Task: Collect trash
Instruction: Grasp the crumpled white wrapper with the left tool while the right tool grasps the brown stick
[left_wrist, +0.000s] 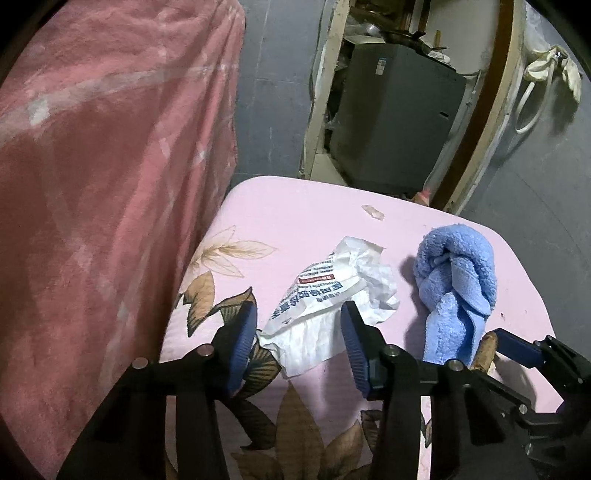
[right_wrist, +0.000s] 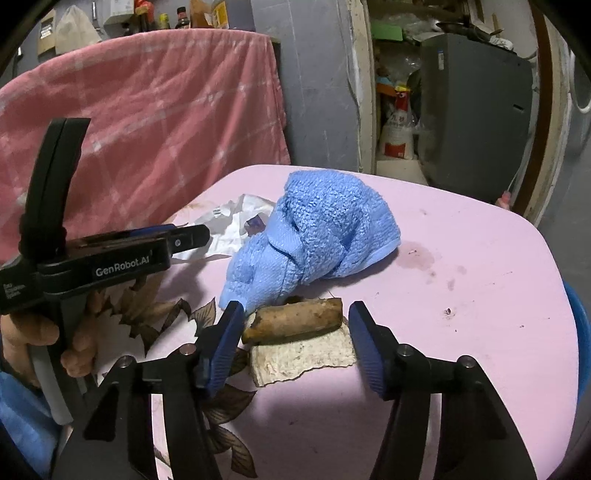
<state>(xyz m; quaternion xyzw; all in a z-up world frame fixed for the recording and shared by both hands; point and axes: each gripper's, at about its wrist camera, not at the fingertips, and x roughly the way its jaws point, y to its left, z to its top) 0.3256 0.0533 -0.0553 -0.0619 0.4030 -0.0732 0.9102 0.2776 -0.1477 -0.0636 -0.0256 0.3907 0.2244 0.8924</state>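
Two pieces of trash on the pink counter (right_wrist: 480, 258), one per tool. The left tool (left_wrist: 299, 332) straddles the crumpled white wrapper (left_wrist: 332, 295) — one pad touches or nearly touches the wrapper's left edge, the other sits at its right side over the paper, so the jaws stand partly spread around it and a firm pinch does not show. The wrapper's long axis runs away from this tool and slightly rightward, so the jaws close across its narrow width. The right tool (right_wrist: 295, 332) brackets the brown stub (right_wrist: 295, 321) (food scrap or cork-like piece, cannot tell which), which rests on a torn whitish scrap (right_wrist: 303, 358). The stub lies crosswise, long axis running pad to pad: the left pad is just at its end, the right pad stands apart from the other end — jaws partly spread, nothing gripped. Judgement: closing here would squeeze the stub end to end, a hold that may slip. The blue towel (right_wrist: 317, 232) lies between the two targets, touching the stub's far side, and could get caught.
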